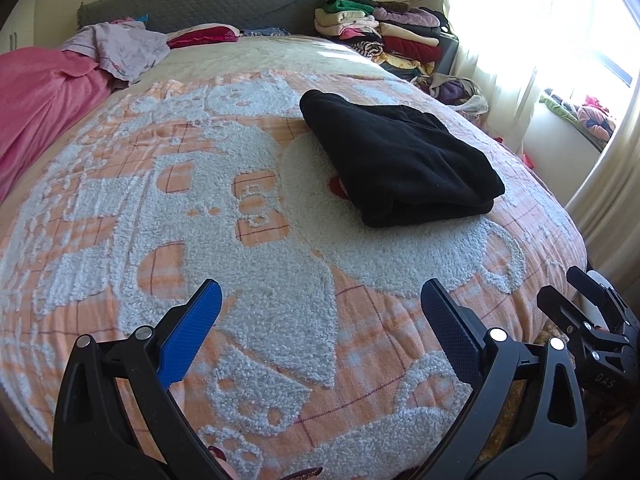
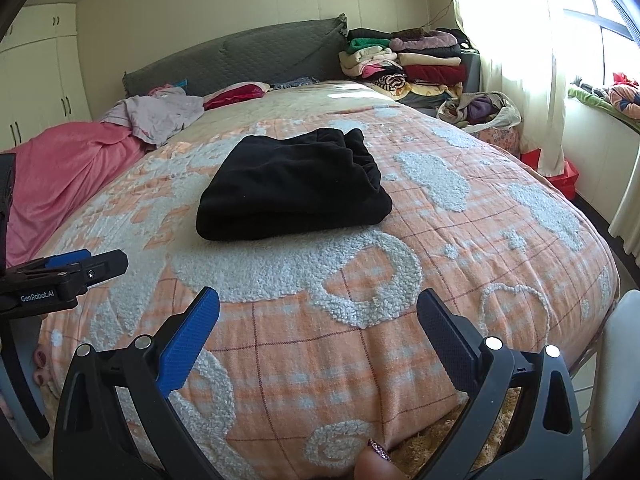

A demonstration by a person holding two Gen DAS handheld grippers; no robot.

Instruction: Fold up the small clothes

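A black garment point(image 1: 396, 160) lies folded into a thick rectangle on the orange-and-white bedspread point(image 1: 256, 264); it also shows in the right wrist view point(image 2: 296, 188). My left gripper point(image 1: 320, 296) is open and empty, hovering over the near part of the bed, well short of the garment. My right gripper point(image 2: 318, 304) is open and empty near the foot of the bed, also short of the garment. The right gripper shows at the right edge of the left wrist view point(image 1: 576, 292), and the left one at the left edge of the right wrist view point(image 2: 92, 266).
A pink blanket point(image 1: 44, 100) and a crumpled lilac garment point(image 1: 120, 48) lie at the bed's far left. Stacks of folded clothes point(image 1: 384, 36) stand beside the grey headboard point(image 1: 200, 4). A bag of clothes point(image 2: 480, 112) and a curtained window point(image 2: 520, 40) are on the right.
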